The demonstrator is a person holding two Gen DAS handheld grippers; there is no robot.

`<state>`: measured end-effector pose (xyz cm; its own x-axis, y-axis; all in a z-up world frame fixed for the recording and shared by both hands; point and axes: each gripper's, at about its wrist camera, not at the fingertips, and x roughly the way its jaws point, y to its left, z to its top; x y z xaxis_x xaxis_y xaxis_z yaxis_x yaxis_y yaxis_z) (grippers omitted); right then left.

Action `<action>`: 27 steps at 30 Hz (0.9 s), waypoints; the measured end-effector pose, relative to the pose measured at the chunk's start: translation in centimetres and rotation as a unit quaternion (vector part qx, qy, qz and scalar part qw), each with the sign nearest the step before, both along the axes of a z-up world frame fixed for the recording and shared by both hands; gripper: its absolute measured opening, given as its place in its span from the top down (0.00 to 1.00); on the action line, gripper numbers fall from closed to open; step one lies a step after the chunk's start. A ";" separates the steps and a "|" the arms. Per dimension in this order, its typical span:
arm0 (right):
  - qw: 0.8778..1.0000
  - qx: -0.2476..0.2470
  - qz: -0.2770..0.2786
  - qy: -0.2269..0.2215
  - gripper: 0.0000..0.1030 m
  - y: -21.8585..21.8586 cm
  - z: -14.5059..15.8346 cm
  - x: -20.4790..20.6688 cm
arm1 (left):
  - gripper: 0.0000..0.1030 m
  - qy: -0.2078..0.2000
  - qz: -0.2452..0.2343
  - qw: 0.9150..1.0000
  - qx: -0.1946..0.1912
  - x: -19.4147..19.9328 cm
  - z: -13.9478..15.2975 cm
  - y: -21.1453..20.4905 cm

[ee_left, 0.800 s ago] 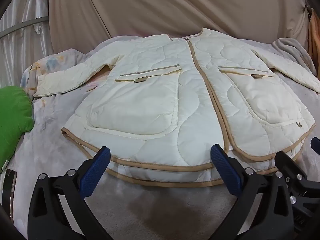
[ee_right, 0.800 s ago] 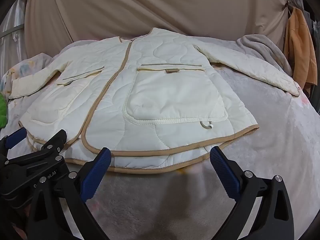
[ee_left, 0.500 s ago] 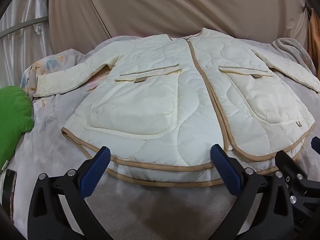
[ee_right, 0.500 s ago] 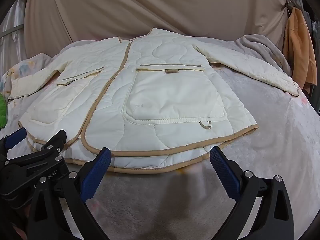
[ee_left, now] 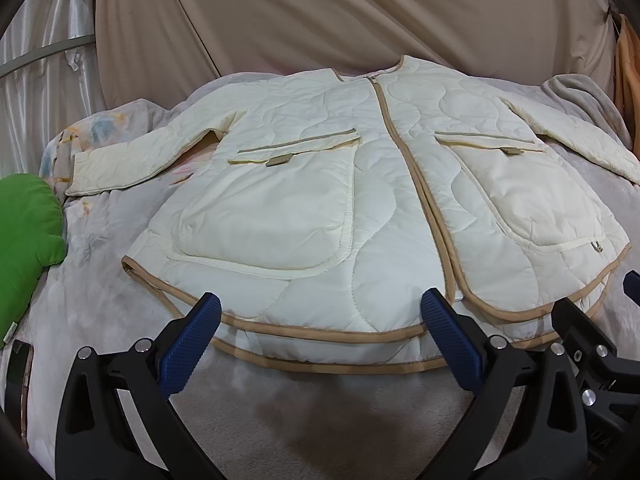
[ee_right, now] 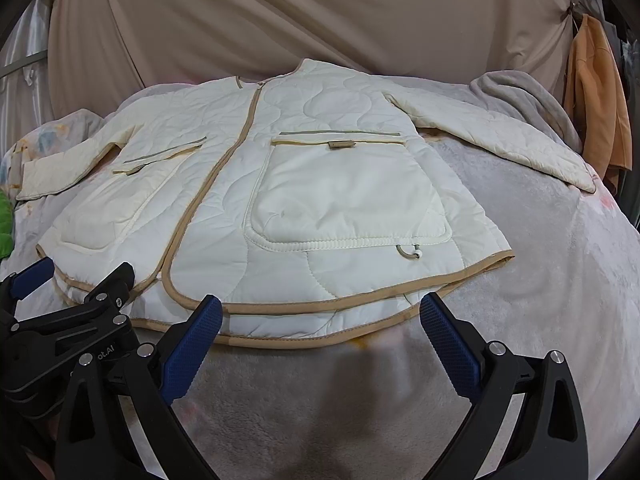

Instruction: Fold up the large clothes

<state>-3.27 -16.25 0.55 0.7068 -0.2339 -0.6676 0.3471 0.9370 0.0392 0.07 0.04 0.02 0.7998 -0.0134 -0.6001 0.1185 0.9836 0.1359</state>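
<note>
A cream quilted jacket [ee_left: 360, 200] [ee_right: 304, 200] with tan trim lies flat, front up and zipped, on a pale blanket-covered bed [ee_left: 320, 412], both sleeves spread out to the sides. My left gripper [ee_left: 320, 320] hovers open just before the hem, left of the zip line, nothing between its blue pads. My right gripper [ee_right: 320, 320] is open too, in front of the hem below the right pocket, holding nothing. Each gripper shows at the edge of the other's view, side by side and close together.
A green cushion [ee_left: 28, 232] lies at the bed's left side, with a dark phone-like object [ee_left: 16, 372] near it. A grey blanket [ee_right: 524, 100] is bunched at the far right. An orange garment [ee_right: 600, 96] hangs at right. Beige drapery [ee_left: 320, 12] backs the bed.
</note>
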 end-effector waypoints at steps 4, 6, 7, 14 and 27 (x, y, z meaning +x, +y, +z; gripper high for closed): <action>1.000 0.000 0.000 0.000 0.05 -0.1 0.0 0.0 | 0.05 0.000 0.000 1.000 0.000 0.0 0.0 0.0; 1.000 0.000 0.000 0.000 0.05 -0.1 0.0 0.0 | 0.05 0.000 0.000 1.000 0.000 0.0 0.0 0.0; 1.000 0.000 0.000 0.000 0.05 0.0 0.0 0.0 | 0.05 0.000 0.000 1.000 0.001 0.0 0.0 0.0; 1.000 0.000 0.002 0.002 0.05 -0.1 0.0 0.0 | 0.05 0.000 0.000 1.000 0.001 0.0 0.0 0.0; 1.000 -0.006 0.002 -0.004 0.05 -0.1 0.1 -0.3 | 0.05 -0.003 0.002 1.000 0.000 -0.2 0.0 -0.3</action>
